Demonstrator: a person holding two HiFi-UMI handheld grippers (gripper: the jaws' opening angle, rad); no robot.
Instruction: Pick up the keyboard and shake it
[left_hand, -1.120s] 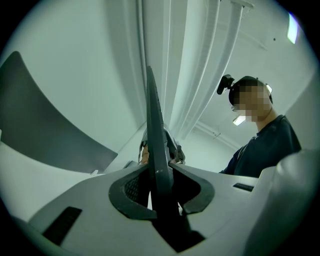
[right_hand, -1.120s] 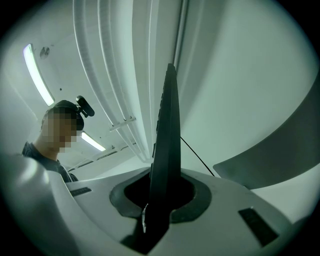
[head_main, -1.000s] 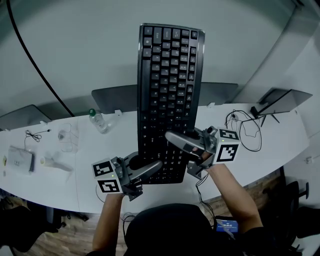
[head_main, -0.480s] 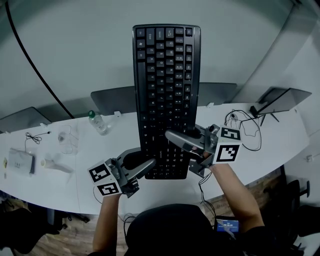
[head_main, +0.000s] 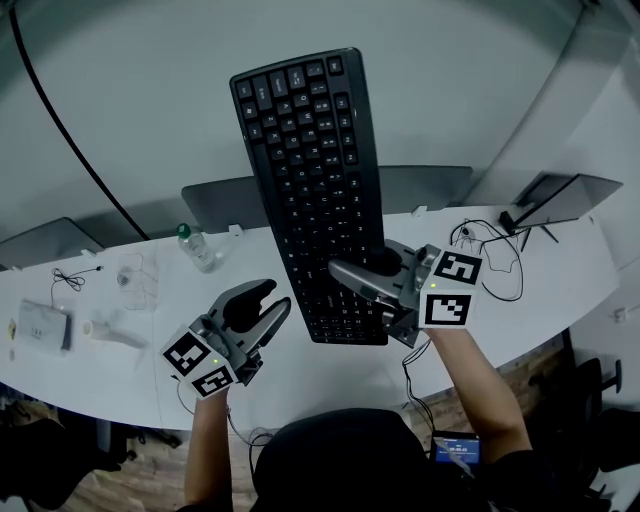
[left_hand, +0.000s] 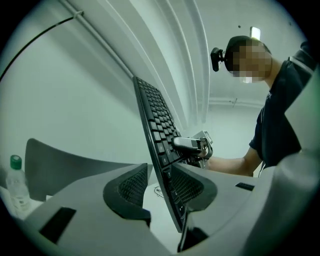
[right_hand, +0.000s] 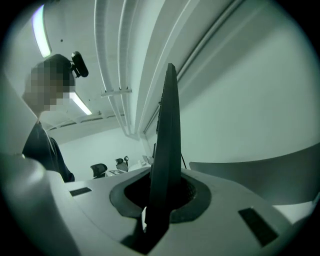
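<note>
So here's where we're at: the keyboard (head_main: 310, 190) is well up off the table (head_main: 560, 300), standing nearly on end in the air, its top leaning to the left and its keys facing us in the head view. The right hand-held gripper (head_main: 347, 272) has it by the right long edge near the low end, jaws squeezed right down on the slab; the right gripper view shows the thin edge wedged tight between both pads. The left hand-held gripper (head_main: 275, 297) is a different story: its jaws have just been opening and stand partly apart. In the left gripper view the keyboard's other edge lines up in the gap, close to one pad, but we don't see the pads pressing on it. From the head view that hand-held gripper sits just left of the keyboard, clear of it. We'd call that let go, with the right one carrying the whole weight. Progress-wise, the pick-up part is done. Whether a shake is under way we can't tell from one moment; the lean hints at a swing, but that's our guess. What's left, as we read it, is the shaking itself, and a one-sided hold on a long board looks a bit wobbly to us. A water bottle (head_main: 193, 243) and loose cables (head_main: 490, 255) sit on the table below, well apart from all this.
</note>
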